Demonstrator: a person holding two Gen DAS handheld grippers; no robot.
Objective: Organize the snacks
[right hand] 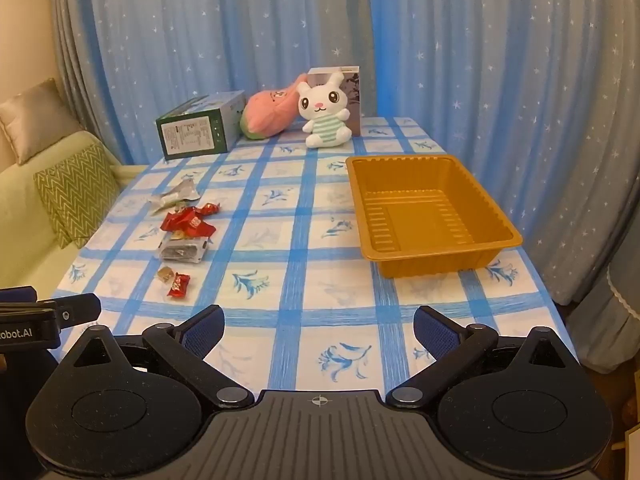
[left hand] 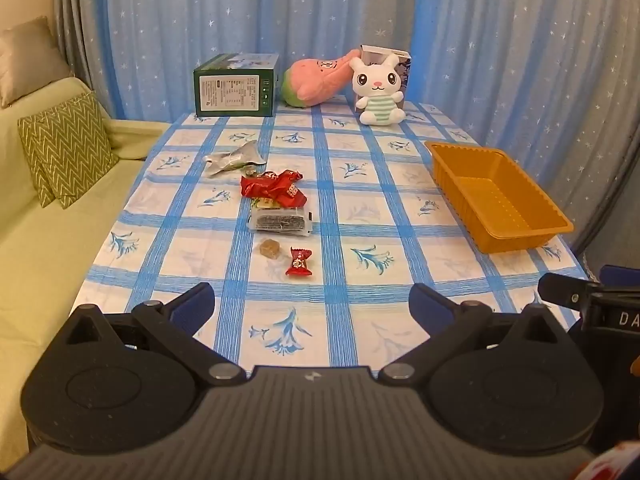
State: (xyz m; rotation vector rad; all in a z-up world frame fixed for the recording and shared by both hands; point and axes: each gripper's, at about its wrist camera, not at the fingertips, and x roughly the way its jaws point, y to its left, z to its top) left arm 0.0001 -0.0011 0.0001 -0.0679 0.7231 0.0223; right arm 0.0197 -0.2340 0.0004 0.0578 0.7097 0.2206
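Snacks lie in a loose row on the blue checked tablecloth: a silver wrapper point(left hand: 234, 157), a heap of red wrapped candies point(left hand: 274, 189), a clear packet with dark contents point(left hand: 280, 222), a small brown candy point(left hand: 269, 248) and a single red candy point(left hand: 300, 263). An empty orange tray point(left hand: 496, 192) stands at the right. My left gripper point(left hand: 312, 300) hovers open over the near edge, nothing between its fingers. My right gripper point(right hand: 318, 330) is open too, in front of the orange tray point(right hand: 430, 210), with the red candy point(right hand: 179, 286) off to its left.
At the table's far end stand a green box point(left hand: 236, 86), a pink plush point(left hand: 316, 80), a white rabbit plush point(left hand: 378, 88) and a box behind it. A pale green sofa with cushions point(left hand: 66, 148) lies left of the table. Blue starred curtains hang behind.
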